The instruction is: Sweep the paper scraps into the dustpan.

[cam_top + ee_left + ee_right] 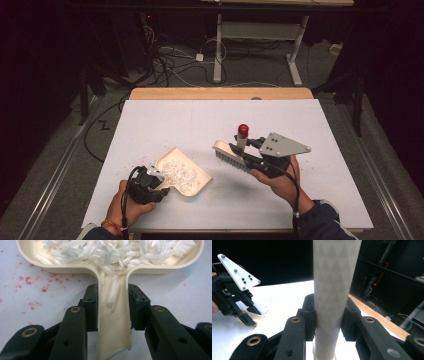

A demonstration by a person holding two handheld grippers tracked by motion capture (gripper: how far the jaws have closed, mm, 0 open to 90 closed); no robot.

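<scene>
— What is your left gripper doing?

— Its jaws are clamped on the handle of the cream dustpan, one pad on each side. The pan lies flat on the white table, heaped with white paper shreds; red specks dot the table to its left.

— And your right gripper?

— Its jaws are pressed tight around the pale handle of the brush. The bristle head hangs just above the table, right of the dustpan and apart from it, its red-capped handle end pointing up.
</scene>
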